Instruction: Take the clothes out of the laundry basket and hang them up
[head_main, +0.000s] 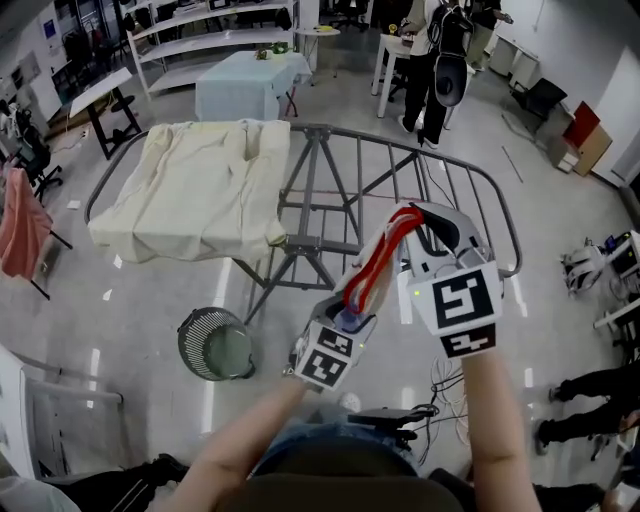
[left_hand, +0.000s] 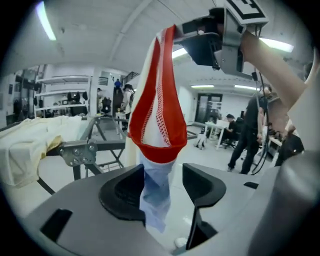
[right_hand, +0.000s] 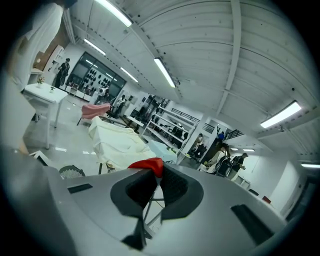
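Left gripper (left_hand: 162, 190), right gripper (right_hand: 156, 184): grey moulded shells, black ribbed jaw pads. Left cube (head_main: 328, 366), right cube (head_main: 465, 305): white, black square markers. Tiny green light near each. Person wears blue denim (head_main: 320, 447).

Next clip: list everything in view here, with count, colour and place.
drying rack: one, grey, mid-floor
draped garment: one, cream, on the rack's left wing
held garment: one, red, white and blue, strung between the grippers
laundry basket: one, dark mesh, on the floor by the rack
cloth: one, pink, left edge
table: one, light blue cover, beyond the rack
people: several, room's edges
left gripper: one, grey, jaws apart around the blue end
right gripper: one, grey, shut on the red edge
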